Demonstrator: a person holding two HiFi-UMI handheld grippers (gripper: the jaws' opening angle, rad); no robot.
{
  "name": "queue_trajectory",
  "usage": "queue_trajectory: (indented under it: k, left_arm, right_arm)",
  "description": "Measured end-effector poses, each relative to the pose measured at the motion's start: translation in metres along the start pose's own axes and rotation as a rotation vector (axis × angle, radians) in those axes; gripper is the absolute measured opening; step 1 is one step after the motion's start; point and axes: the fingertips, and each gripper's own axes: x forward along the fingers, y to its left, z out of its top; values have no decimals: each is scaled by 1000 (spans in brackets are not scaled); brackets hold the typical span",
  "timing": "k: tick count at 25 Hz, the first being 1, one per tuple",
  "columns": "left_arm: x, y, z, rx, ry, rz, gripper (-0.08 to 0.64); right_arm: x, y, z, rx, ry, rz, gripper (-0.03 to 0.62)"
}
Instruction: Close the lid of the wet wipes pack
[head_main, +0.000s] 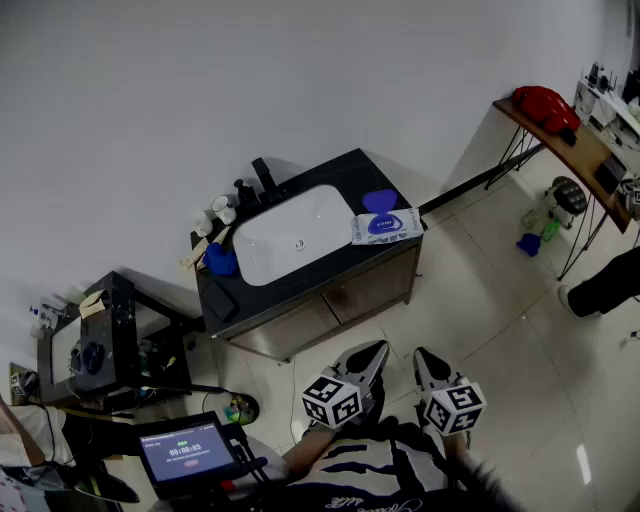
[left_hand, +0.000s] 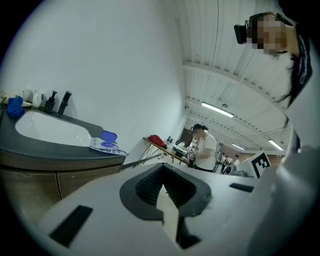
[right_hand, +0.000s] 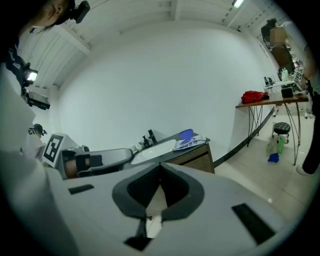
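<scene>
Left gripper (head_main: 372, 354) and right gripper (head_main: 427, 362) held low by the person's body, jaws of each pressed together, nothing between; white wet wipes pack (head_main: 388, 228), blue lid (head_main: 379, 201) flipped up, on dark vanity counter (head_main: 345, 172) beside white oval basin (head_main: 290, 240); pale tiled floor (head_main: 500, 300) between

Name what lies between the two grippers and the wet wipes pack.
In the head view, only floor tiles and the vanity cabinet front separate the left gripper and right gripper from the wet wipes pack.

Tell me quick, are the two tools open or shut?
Left tool: shut, holding nothing.
Right tool: shut, holding nothing.
</scene>
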Motion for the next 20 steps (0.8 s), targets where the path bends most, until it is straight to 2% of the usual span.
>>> queue_trajectory:
  k: [7,13,20]
  left_arm:
    - [51,61,36,25,18,-11,1]
    - [91,114,73,14,27,-27,1]
    - [126,173,94,13,62,-33,0]
  right_arm:
    - [67,-28,32,8,2,-20,-2]
    - [125,-46,69,7,-8,-44,-2]
    - [185,-65,97,14,-21,-77,-2]
